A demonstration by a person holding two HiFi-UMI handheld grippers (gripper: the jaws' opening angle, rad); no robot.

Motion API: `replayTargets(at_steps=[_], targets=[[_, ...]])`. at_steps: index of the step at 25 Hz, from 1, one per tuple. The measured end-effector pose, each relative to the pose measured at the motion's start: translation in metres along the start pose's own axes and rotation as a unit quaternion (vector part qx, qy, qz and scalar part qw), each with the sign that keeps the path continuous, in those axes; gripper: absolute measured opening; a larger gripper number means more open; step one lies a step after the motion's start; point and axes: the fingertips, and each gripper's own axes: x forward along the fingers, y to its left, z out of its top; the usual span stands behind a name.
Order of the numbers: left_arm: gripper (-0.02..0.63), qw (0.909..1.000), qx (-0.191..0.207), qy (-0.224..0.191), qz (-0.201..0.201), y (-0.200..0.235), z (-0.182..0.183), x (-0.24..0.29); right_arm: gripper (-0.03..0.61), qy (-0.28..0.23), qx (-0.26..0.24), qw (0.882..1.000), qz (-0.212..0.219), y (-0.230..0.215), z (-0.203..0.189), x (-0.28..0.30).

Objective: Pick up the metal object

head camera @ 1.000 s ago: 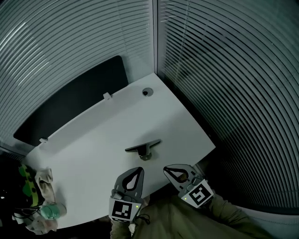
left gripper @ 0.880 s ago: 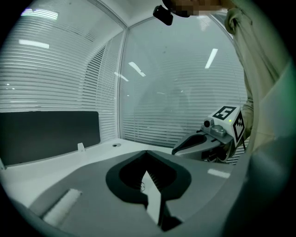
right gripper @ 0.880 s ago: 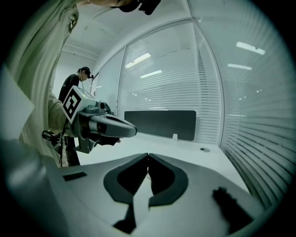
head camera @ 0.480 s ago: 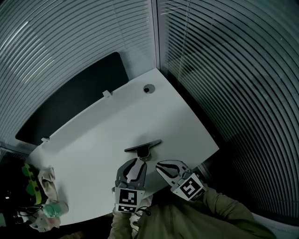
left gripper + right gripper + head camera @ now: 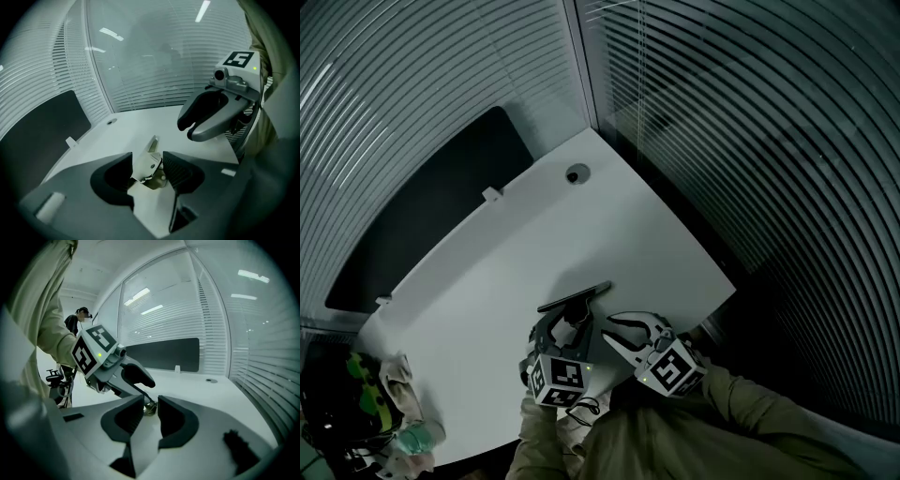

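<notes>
The metal object [image 5: 574,300] is a dark lever-shaped handle with a round base, lying near the front edge of the white table [image 5: 534,234]. My left gripper [image 5: 565,321] reaches over its base, and its jaws are opening. In the left gripper view the metal object [image 5: 146,161] sits between the two pads of the left gripper [image 5: 149,169], with a little gap showing. My right gripper [image 5: 621,330] hovers just right of it, open and empty. In the right gripper view the metal object [image 5: 150,408] shows through the gap of the right gripper [image 5: 151,412], and the left gripper [image 5: 140,379] hangs above it.
A round cable hole [image 5: 577,174] sits at the table's far corner, and a black panel [image 5: 422,216] runs along its far left side. Slatted blinds [image 5: 750,141] close in behind and to the right. Cloth and a green object [image 5: 408,436] lie at the table's left end.
The left gripper has moved forward over the metal object and its jaws have spread from shut to wide. The right gripper has shifted left, closer to the object.
</notes>
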Motion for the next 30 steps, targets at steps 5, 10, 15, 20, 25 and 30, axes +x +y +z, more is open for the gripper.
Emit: replayTargets(at_steps=[5,10,15,20,25,30], targets=[[0.210,0.9993,0.033,0.018,-0.007,-0.004,-0.004,0.011,0.078,0.005,0.000,1.000,-0.005,-0.010,-0.002,0.003],[0.210,0.9982,0.050,0.035,0.002,-0.002,-0.010,0.021,0.078,0.011,-0.001,1.000,-0.007,-0.012,-0.006,0.007],[0.199,0.9977,0.060,0.031,0.003,-0.001,-0.011,0.027,0.078,0.015,-0.001,1.000,-0.007,-0.014,-0.010,0.013],[0.152,0.9976,0.066,0.019,0.011,-0.001,-0.010,0.027,0.078,0.023,0.007,1.000,-0.014,-0.019,-0.014,0.015],[0.114,0.9956,0.088,0.026,0.017,0.001,-0.003,0.023,0.078,0.024,0.014,0.999,-0.021,-0.022,-0.015,0.017],[0.107,0.9969,0.072,0.029,0.014,0.001,-0.001,0.021,0.078,0.025,0.012,0.999,-0.024,-0.023,-0.015,0.018]])
